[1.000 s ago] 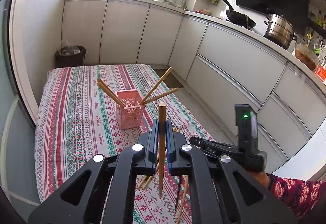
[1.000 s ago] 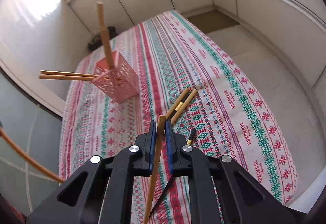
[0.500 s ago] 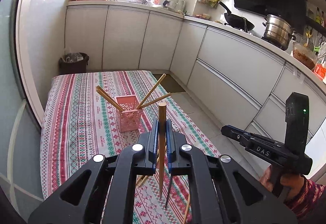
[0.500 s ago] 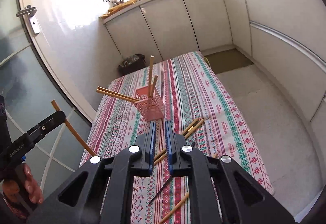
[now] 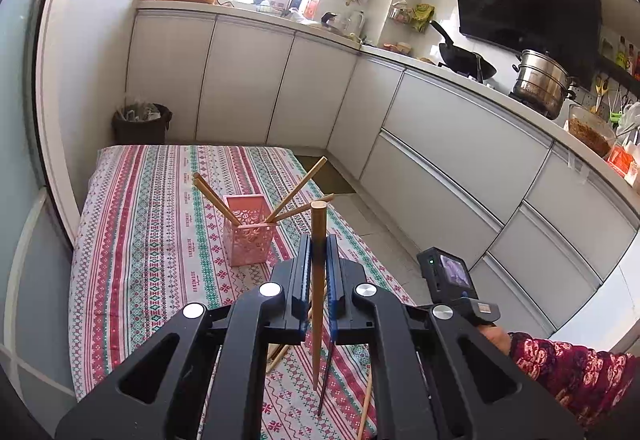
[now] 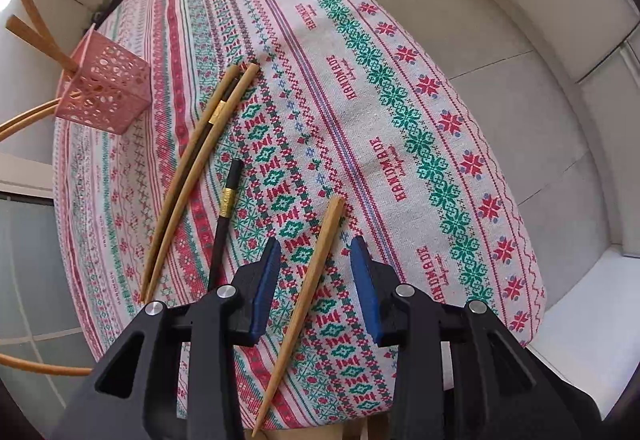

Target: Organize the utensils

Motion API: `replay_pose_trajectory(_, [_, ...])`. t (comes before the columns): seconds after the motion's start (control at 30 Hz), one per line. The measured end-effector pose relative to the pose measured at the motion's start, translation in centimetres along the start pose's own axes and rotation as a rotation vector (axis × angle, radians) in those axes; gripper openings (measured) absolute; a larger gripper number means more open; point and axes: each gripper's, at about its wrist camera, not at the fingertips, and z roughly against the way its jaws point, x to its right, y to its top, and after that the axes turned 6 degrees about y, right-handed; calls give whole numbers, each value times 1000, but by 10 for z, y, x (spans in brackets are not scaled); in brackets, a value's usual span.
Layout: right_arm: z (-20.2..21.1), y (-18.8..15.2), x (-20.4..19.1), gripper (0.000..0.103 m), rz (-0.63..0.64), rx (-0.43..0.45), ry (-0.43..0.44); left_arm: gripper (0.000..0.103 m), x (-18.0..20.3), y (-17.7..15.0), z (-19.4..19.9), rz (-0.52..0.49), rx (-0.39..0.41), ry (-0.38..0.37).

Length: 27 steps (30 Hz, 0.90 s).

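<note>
My left gripper (image 5: pixel 319 240) is shut on a wooden chopstick (image 5: pixel 319 304) that stands upright between its pads. Beyond it, a pink perforated basket (image 5: pixel 246 236) on the striped tablecloth (image 5: pixel 152 224) holds several chopsticks leaning outward. My right gripper (image 6: pixel 315 246) points down at the cloth with its jaws opening. A light wooden chopstick (image 6: pixel 308 292) lies on the cloth between the blue pads (image 6: pixel 264 280), and neither pad touches it. A dark chopstick with a gold band (image 6: pixel 227 208) and a close bundle of chopsticks (image 6: pixel 192 168) lie to its left. The basket (image 6: pixel 104 88) stands at the far left.
The table's edge (image 6: pixel 520 280) drops to a pale tiled floor on the right. White kitchen cabinets (image 5: pixel 440 144) run along the back and right, and a bin (image 5: pixel 140 122) stands in the corner. A hand in a patterned sleeve (image 5: pixel 568 368) holds the right gripper's body (image 5: pixel 452 280).
My right gripper lifted to face the room, then swung down over the table, and its shut jaws have spread around a lying chopstick. The left gripper stays still with its chopstick.
</note>
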Motion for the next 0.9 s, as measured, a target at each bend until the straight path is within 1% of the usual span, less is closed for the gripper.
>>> replay_pose_trajectory(0.07, [-13, 1, -3, 37, -7, -20, -32, 6, -4, 1, 1, 9, 3, -4])
replay_pose_trajectory(0.1, [-15, 0, -5, 37, 1, 0, -53, 6, -6, 1, 2, 13, 4, -6])
replay_pose_trajectory(0.13, [-15, -3, -9, 33, 24, 26, -85, 6, -7, 1, 4, 16, 7, -8])
replay_pose_trajectory(0.17, [-17, -6, -12, 25, 46, 49, -114, 6, -8, 1, 5, 18, 10, -8])
replay_pose_trajectory(0.2, [-18, -10, -13, 20, 58, 60, -131, 6, -10, 2, 6, 20, 12, -8])
replay_pose_trajectory(0.23, [-18, -13, -11, 12, 57, 75, -104, 6, -10, 1, 7, 22, 14, -8])
replay_pose_trajectory(0.27, [-18, -15, -6, 9, 33, 89, -66, 6, -11, 1, 8, 25, 16, -8])
replay_pose_trajectory(0.3, [-17, -17, 0, 9, 13, 106, -26, 6, -11, 0, 8, 27, 17, -7])
replay_pose_trajectory(0.43, [-2, -29, 12, 9, 26, 207, 45, 6, -12, 0, 9, 24, 17, -6])
replay_pose_trajectory(0.53, [23, -44, 10, 9, 65, 293, 107, 6, -9, -1, 10, 16, 18, -6])
replay_pose_trajectory(0.63, [51, -54, -3, 9, 119, 380, 156, 6, -5, -1, 10, 9, 19, -6])
replay_pose_trajectory(0.73, [81, -63, -16, 9, 198, 465, 188, 6, -1, -1, 10, 2, 19, -4])
replay_pose_trajectory(0.9, [118, -71, -35, 9, 267, 540, 251, 6, 2, 2, 11, 3, 26, 11])
